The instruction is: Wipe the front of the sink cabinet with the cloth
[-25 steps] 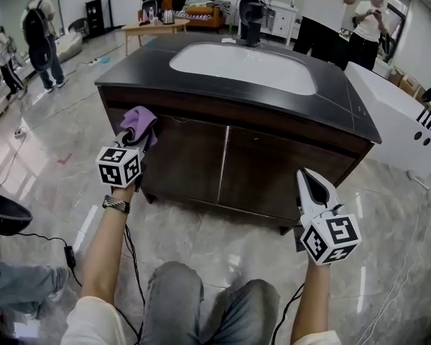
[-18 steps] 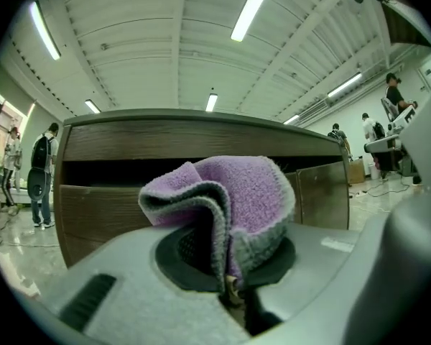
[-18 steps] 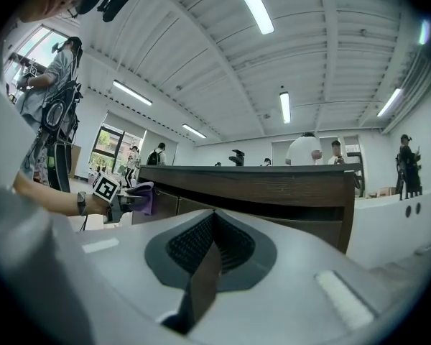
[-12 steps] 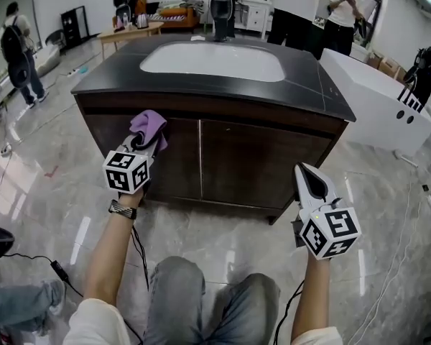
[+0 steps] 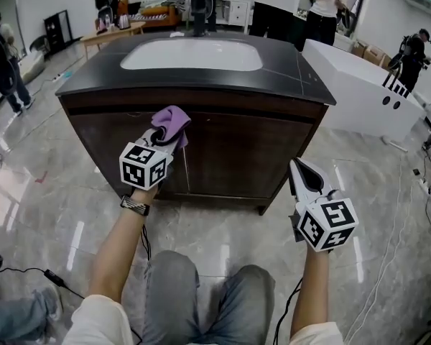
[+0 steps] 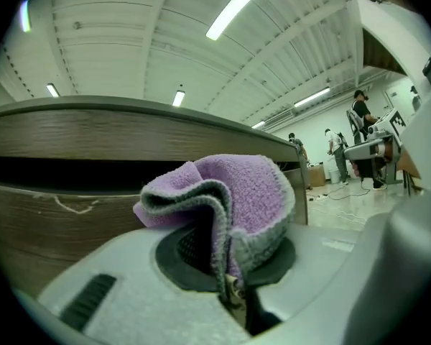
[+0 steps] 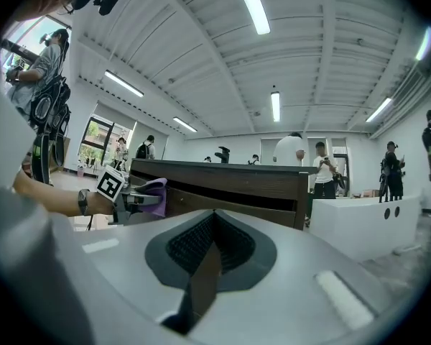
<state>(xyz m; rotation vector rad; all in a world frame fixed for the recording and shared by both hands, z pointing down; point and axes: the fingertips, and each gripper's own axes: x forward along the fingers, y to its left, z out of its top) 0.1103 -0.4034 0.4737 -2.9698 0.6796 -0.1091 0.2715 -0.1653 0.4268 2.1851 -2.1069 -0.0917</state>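
Observation:
A dark wooden sink cabinet (image 5: 230, 149) with a black top and a white basin (image 5: 192, 54) stands in front of me. My left gripper (image 5: 162, 136) is shut on a folded purple cloth (image 5: 171, 123), held close to the cabinet's left door just under the top edge. In the left gripper view the purple cloth (image 6: 230, 196) bulges out of the closed jaws in front of the cabinet front (image 6: 72, 192). My right gripper (image 5: 302, 175) is shut with nothing in it, low by the cabinet's right corner. The right gripper view shows the left gripper (image 7: 140, 198) with the cloth (image 7: 155, 190) at the cabinet (image 7: 230, 185).
A white bathtub (image 5: 359, 92) stands to the right of the cabinet. Several people stand behind it and at the far left. A low wooden table (image 5: 108, 34) is at the back. Cables (image 5: 388, 279) trail over the glossy marble floor. My knees (image 5: 208, 293) are below.
The view has shifted so that the cabinet sits further left. My left gripper with the cloth has moved right along the cabinet front, toward the door seam. The right gripper has barely moved.

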